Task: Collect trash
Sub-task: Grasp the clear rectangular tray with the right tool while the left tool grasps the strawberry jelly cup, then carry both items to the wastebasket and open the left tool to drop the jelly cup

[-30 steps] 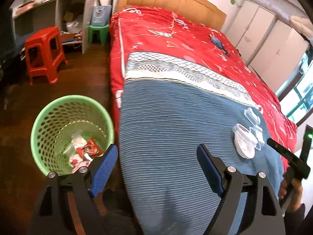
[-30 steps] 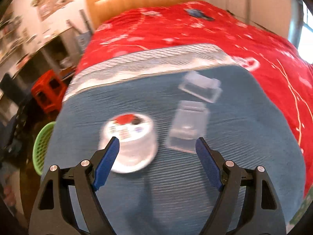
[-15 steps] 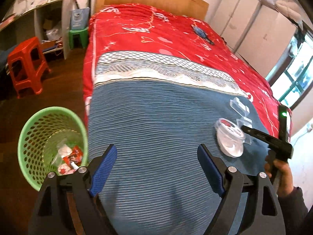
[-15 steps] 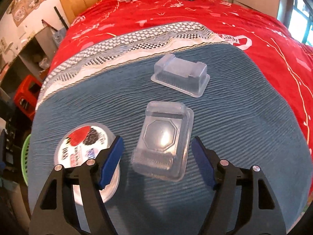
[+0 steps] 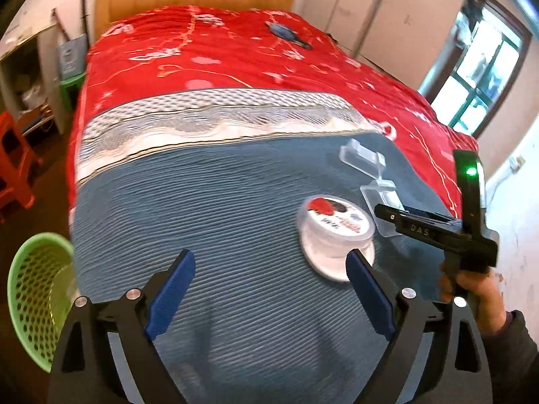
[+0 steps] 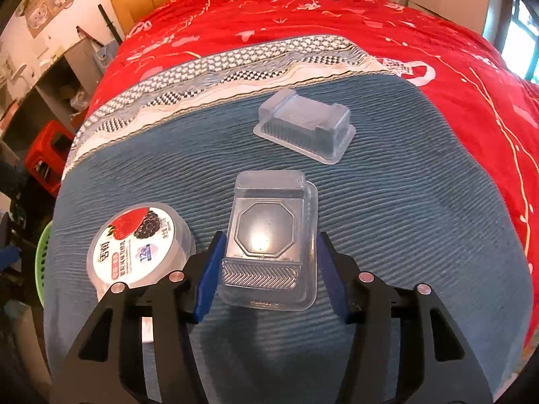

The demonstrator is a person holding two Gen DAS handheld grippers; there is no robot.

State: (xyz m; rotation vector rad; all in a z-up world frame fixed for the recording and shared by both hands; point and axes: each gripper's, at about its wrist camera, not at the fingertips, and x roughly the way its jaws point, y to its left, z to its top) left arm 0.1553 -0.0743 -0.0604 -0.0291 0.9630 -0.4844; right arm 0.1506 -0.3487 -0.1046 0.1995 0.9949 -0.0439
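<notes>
Though straddling the near tray (image 6: 273,235), right gripper (image 6: 267,262) not yet clamped: left pad (image 6: 209,269) touching or almost touching the tray's left wall, right pad (image 6: 328,269) just beside the rim with a thin gap, jaws narrowed to about the tray's width. Clear plastic, upside down on the blue blanket (image 6: 404,235), octagonal panel embossed on its base, chevron ribbing on the near end. Second clear tray (image 6: 305,129) farther off and a little right, also inverted, apart from the first. Left of the near tray, close beside it, a round cup (image 6: 141,245) with a foil lid: strawberry and blackberry picture, Chinese characters too small to read, figure "120" legible.

Left gripper (image 5: 269,289) spread wide, holding nothing, hovering over the blanket near the foot of the bed; cup (image 5: 337,232) just beyond its right pad (image 5: 369,299). Seen from there, right gripper (image 5: 404,215) at far right with "DAS" printed on its black arm and a green light lit on its upright part. Green basket (image 5: 37,303) on the floor at lower left, beside the bed. Red quilt (image 5: 235,57) covering the far half.
</notes>
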